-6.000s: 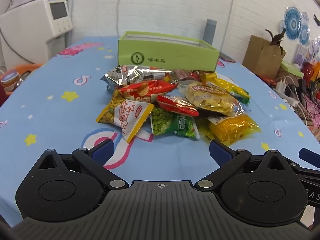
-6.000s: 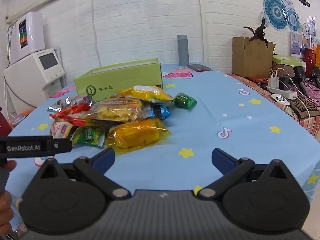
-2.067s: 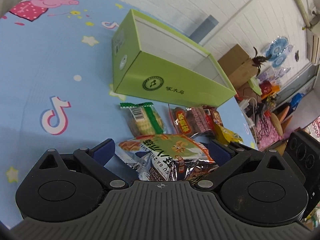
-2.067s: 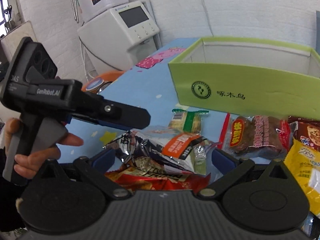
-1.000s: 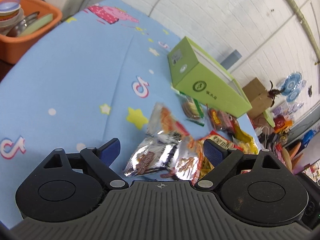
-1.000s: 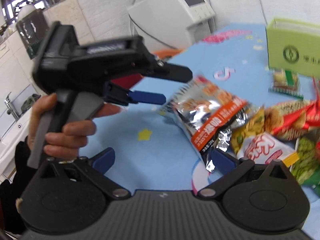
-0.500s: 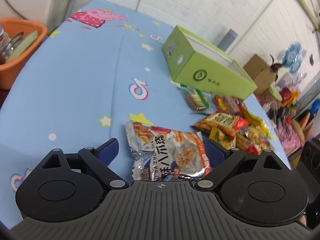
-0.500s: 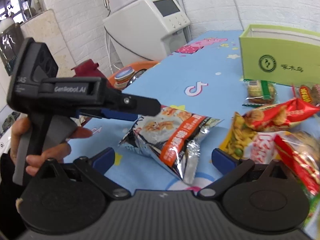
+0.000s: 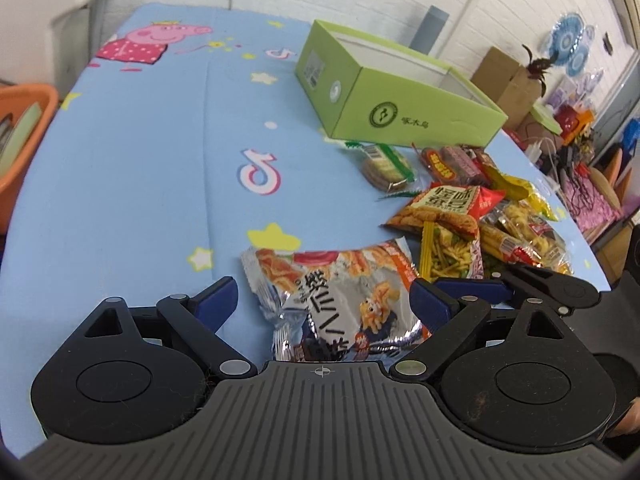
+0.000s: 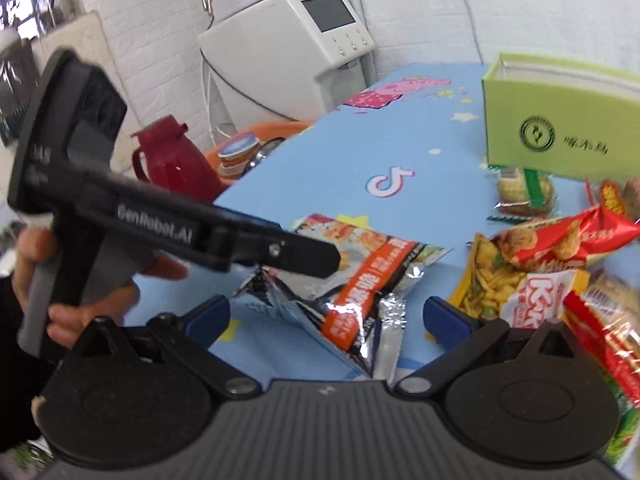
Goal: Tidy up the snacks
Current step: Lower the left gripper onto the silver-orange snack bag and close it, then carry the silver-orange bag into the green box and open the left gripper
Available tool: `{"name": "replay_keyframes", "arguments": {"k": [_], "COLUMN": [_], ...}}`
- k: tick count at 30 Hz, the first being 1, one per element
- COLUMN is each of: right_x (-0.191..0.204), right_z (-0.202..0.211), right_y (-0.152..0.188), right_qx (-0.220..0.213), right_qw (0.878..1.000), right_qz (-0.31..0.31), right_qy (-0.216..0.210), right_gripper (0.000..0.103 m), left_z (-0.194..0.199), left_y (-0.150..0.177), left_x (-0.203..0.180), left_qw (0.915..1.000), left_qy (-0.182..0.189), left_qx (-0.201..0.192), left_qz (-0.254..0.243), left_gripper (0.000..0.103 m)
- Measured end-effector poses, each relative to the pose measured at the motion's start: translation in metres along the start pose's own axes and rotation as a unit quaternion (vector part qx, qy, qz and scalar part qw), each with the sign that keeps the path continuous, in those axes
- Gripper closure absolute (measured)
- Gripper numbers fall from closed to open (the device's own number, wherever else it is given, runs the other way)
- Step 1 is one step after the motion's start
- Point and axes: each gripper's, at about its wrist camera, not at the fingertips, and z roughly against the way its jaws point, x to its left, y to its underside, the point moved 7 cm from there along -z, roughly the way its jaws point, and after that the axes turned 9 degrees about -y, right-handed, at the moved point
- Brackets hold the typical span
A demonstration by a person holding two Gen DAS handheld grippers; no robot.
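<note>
Silver snack bag (image 9: 340, 300): lies flat on counter (image 9: 160, 168), btwn wide-apart tips of left claw (image 9: 322, 300); contact w/ tips unclear. Right claw (image 10: 326, 316): also wide, bag's crimped end btwn its tips, prob. not gripped. Hand (image 10: 52, 280) holds left claw's handle, body angled down. Green box (image 9: 400, 100) well beyond; other snacks (image 9: 460, 216) piled near.

Silver snack bag (image 9: 340, 300) now apart from pile, between both hand-held grippers.
</note>
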Motion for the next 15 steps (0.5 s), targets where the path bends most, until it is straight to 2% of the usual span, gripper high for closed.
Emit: {"name": "replay_keyframes", "arguments": {"k": [4,6,7,8,9,10,15], "right_x": [-0.009,-0.011,-0.012,-0.013,-0.013,-0.013,-0.011], "right_z": [-0.003,-0.003,-0.005,-0.008,-0.009,-0.009,0.003], "right_y": [0.004,0.005,0.007,0.007,0.007,0.005,-0.012], "right_qx": [-0.002,-0.003,-0.002,-0.001,-0.008,-0.005,-0.011], "right_qw": [1.000,1.000,1.000,1.000,1.000,1.000,1.000], "right_qz": [-0.021,-0.018,-0.018,-0.018,-0.017,-0.015,0.009], "right_qy": [0.004,0.004,0.002,-0.009,-0.011,-0.012,-0.011], "right_gripper": [0.002,0.009,0.036,0.041,0.042,0.044,0.045], "left_z": [-0.006,-0.008,-0.008,-0.009,-0.008,-0.008,0.006], "left_y": [0.002,0.008,0.010,0.011,0.012,0.012,-0.011], "left_x": [0.004,0.008,0.010,0.012,0.012,0.013,-0.001], "left_qw": [0.9999,0.9996,0.9991,0.9983,0.9967,0.9949,0.9951], "left_qy": [0.002,0.009,0.020,0.037,0.059,0.073,0.074], "left_qx": [0.010,0.018,0.020,0.021,0.023,0.029,0.000], "left_qz": [0.011,0.022,0.031,0.040,0.051,0.063,0.065], "left_gripper": [0.022,0.024,0.026,0.031,0.048,0.053,0.055]}}
